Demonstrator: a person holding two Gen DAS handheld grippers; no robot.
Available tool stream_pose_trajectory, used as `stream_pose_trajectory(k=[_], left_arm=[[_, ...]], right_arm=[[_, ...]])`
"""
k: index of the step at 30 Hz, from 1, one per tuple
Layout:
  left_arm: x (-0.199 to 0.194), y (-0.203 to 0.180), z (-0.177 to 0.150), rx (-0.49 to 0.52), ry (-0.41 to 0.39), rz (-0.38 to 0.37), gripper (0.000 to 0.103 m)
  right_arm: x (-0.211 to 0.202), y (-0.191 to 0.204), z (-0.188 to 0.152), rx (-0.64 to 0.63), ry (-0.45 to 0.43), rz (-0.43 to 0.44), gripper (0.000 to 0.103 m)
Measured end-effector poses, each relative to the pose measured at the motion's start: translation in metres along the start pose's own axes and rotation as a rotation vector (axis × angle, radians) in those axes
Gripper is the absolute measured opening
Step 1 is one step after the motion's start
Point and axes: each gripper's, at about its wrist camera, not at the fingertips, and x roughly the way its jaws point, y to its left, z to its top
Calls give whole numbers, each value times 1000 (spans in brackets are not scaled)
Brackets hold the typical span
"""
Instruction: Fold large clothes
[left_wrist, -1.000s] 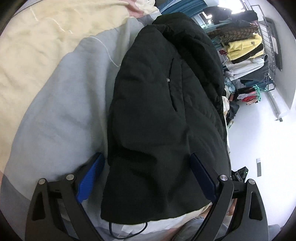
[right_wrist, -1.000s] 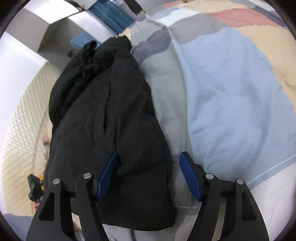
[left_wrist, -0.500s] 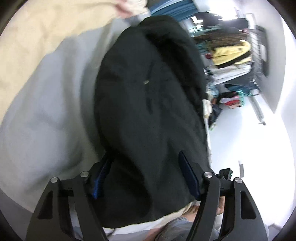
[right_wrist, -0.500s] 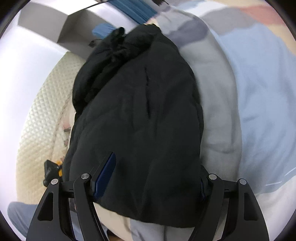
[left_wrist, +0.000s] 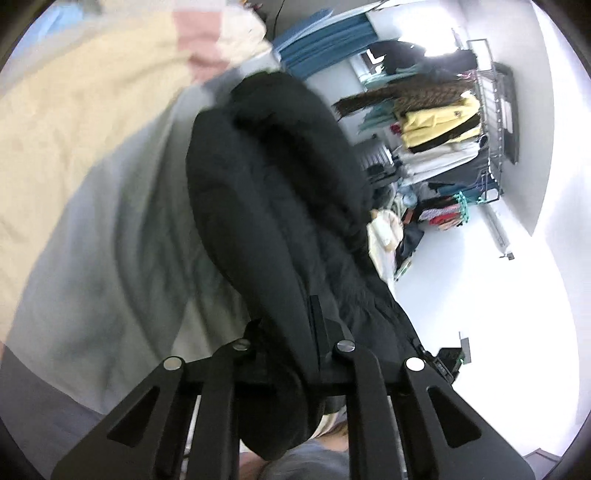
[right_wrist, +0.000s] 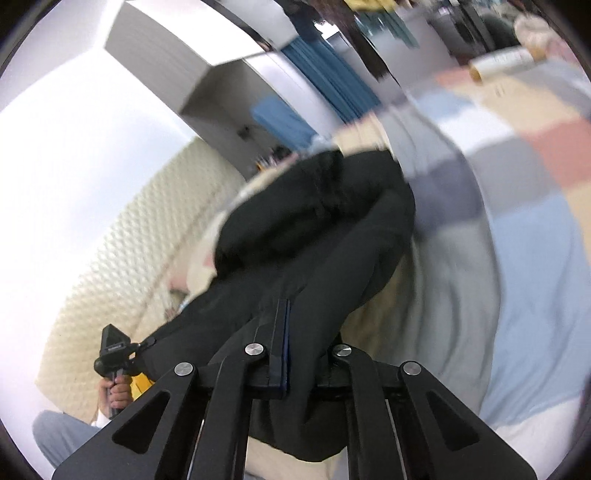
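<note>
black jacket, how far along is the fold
Done: the puffy black jacket lies lengthwise as a narrow bundle on the patchwork bedspread. In hand: left tongs and right tongs have just closed on its near end, raised. Left: carrying that end over.

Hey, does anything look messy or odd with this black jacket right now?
Nothing damaged or spilled. The black padded jacket is bunched into a rumpled roll on the patchwork bedspread, its near hem pinched in both the left tongs and right tongs, whose jaws just closed on it.
</note>
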Motion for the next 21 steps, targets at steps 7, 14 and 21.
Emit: stream_pose_trajectory(k=[7,14,21], left_arm=[[-43,-57,29,48,-78,-5,12],[-71,-111,36,157,-83,15,12],[-91,-130,15,201,-12,82,12]], right_arm=[[-42,42,40,-43,-92,45,5],[-82,74,59,-40,-104,93,5],[-121,94,35,-50,-74,93,5]])
